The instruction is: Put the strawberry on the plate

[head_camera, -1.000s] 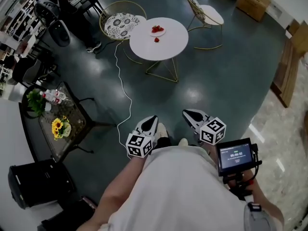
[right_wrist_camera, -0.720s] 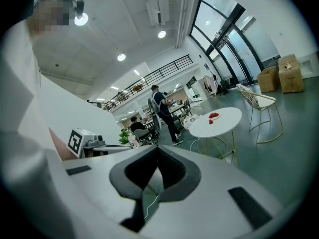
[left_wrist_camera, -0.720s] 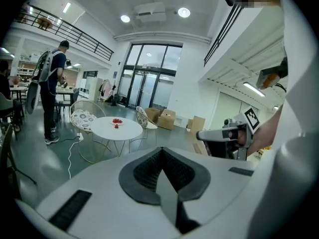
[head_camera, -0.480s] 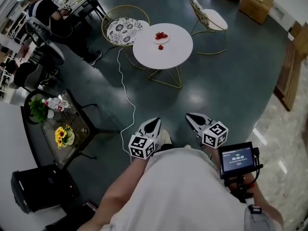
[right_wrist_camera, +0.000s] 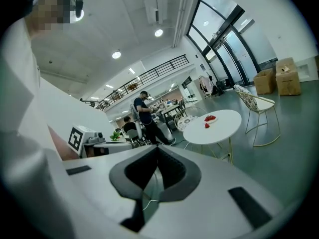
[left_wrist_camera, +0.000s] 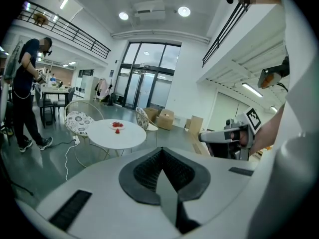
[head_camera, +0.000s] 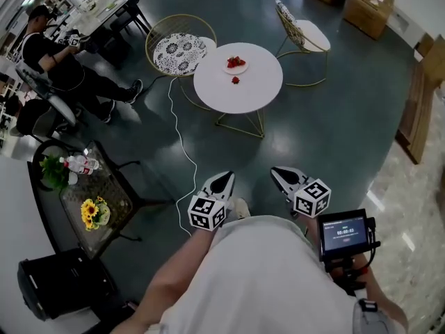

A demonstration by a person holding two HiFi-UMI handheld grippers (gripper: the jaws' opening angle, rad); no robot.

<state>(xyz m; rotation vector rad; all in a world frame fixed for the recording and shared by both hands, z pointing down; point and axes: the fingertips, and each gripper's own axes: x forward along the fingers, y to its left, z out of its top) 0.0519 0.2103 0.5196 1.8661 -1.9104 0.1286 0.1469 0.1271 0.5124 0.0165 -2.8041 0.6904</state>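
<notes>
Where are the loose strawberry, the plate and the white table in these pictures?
loose strawberry (head_camera: pixel 236 80): head view, its middle.
plate (head_camera: pixel 237 70): head view, bare near rim.
white table (head_camera: pixel 245 96): head view, bare top.

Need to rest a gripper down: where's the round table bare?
The white table is bare across its near half and on both sides of the loose strawberry. Only the far part, around the plate, is taken.
</notes>
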